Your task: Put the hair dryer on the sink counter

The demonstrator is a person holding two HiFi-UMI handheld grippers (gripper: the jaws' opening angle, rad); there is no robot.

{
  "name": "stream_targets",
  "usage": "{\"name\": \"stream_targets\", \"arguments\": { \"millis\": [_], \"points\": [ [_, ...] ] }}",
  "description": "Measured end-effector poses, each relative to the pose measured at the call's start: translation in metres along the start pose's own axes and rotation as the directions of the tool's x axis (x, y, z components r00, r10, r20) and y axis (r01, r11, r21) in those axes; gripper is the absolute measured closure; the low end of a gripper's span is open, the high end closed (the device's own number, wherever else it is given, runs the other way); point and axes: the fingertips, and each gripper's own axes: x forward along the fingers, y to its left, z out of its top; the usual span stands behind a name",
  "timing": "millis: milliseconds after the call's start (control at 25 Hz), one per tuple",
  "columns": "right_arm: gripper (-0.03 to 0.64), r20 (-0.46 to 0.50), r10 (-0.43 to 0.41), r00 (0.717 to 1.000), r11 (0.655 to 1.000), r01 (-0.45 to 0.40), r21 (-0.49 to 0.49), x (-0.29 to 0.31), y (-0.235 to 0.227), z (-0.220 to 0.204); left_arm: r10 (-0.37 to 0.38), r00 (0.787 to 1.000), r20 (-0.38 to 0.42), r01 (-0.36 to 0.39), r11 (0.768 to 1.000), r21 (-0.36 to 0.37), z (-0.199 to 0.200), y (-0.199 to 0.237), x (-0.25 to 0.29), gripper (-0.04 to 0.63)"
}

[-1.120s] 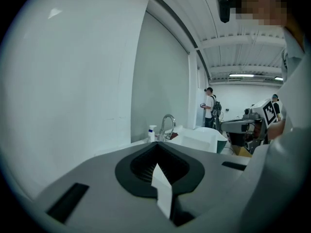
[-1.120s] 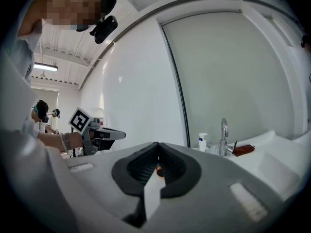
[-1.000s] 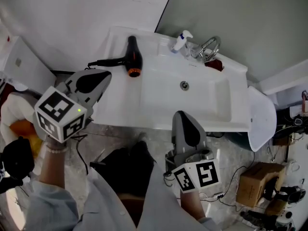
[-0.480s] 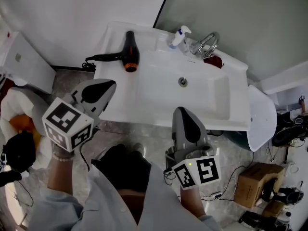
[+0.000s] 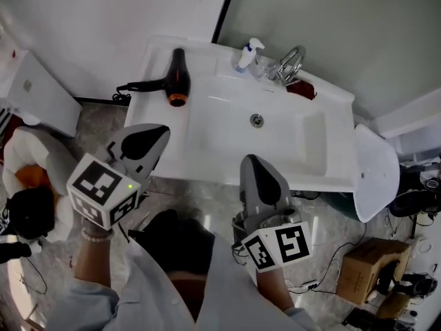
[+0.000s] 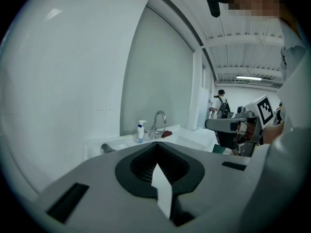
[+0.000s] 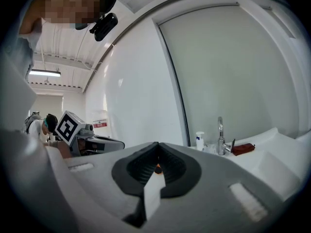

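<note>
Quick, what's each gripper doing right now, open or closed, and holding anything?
Left gripper: closed, holding nothing.
Right gripper: closed, holding nothing.

From my left gripper [image 5: 157, 135] and right gripper [image 5: 253, 164], both near the front edge of the white sink counter [image 5: 207, 154], the way in from the front is open air. The wide basin [image 5: 289, 136] and the flat strip to its right are bare, but the hair dryer [image 5: 178, 81] and its cord [image 5: 138, 86] fill the left end, and a spray bottle [image 5: 247, 52], the tap [image 5: 289, 64] and a dark red thing [image 5: 301, 90] crowd the back edge. A white wall [image 5: 103, 19] and a grey panel [image 5: 344, 19] close off the back, and a white oval thing [image 5: 375, 171] stands just beside the counter's right end.
</note>
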Motion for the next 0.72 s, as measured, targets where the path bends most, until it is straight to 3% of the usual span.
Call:
{"name": "stream_targets", "arguments": {
  "millis": [280,720],
  "points": [
    [0.620,0.003,0.032,0.999,0.999,-0.032,0.008,-0.013,-0.015,0.000,0.032,0.999,0.010,-0.032,0.998,-0.049,0.001,-0.022,0.002,0.591],
    [0.620,0.013,0.069,0.998,0.998,-0.069,0.015,-0.039,-0.029,0.000,0.063,0.997,0.047,-0.061,0.997,-0.048,0.013,-0.059,0.000,0.591]
  ]
}}
